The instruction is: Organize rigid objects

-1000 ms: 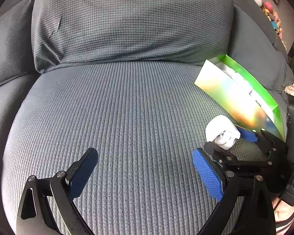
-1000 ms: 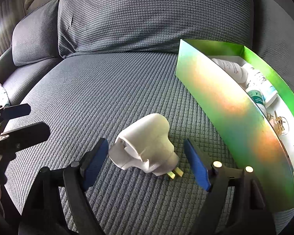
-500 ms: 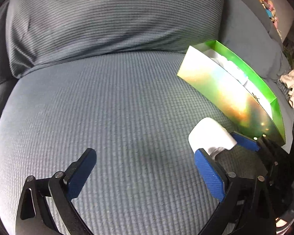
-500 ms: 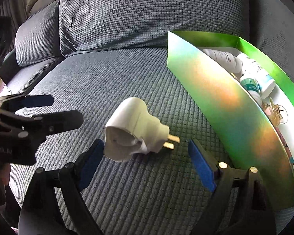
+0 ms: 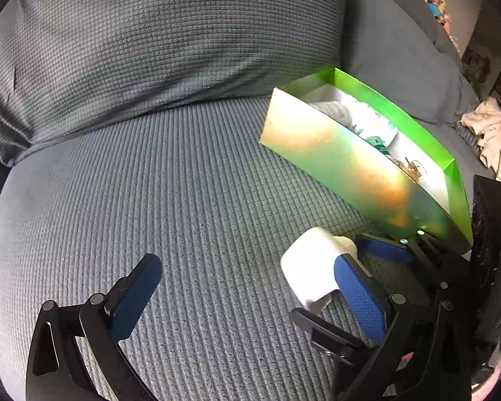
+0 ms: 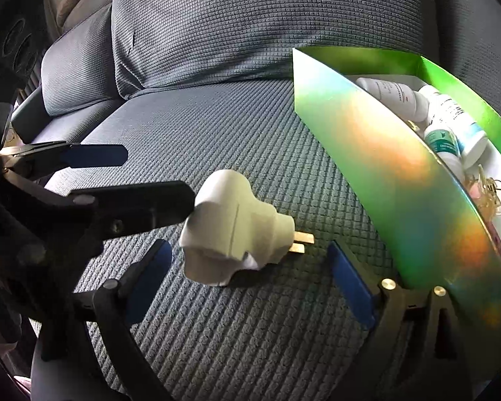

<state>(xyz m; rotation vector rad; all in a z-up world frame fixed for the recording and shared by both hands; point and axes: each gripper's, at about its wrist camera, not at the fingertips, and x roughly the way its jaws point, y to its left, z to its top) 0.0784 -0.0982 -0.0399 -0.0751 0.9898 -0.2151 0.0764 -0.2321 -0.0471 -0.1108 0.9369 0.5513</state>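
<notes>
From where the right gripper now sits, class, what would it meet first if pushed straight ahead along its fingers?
The right gripper is open with the white plug adapter lying on the sofa seat between its fingers, so it probably meets the adapter first. Depth is uncertain.

Plug adapter left of box

1. The white plastic plug adapter is partly covered in the left wrist view by a blue-padded finger of the left gripper; its brass prongs are hidden there.
2. The shiny green cardboard box runs off the right edge of the right wrist view, and its near wall hides most of its floor.
3. Labels on the white plastic bottles inside are too small to read.
4. The pale crumpled cloth is cut off at the left wrist view's edge.
</notes>
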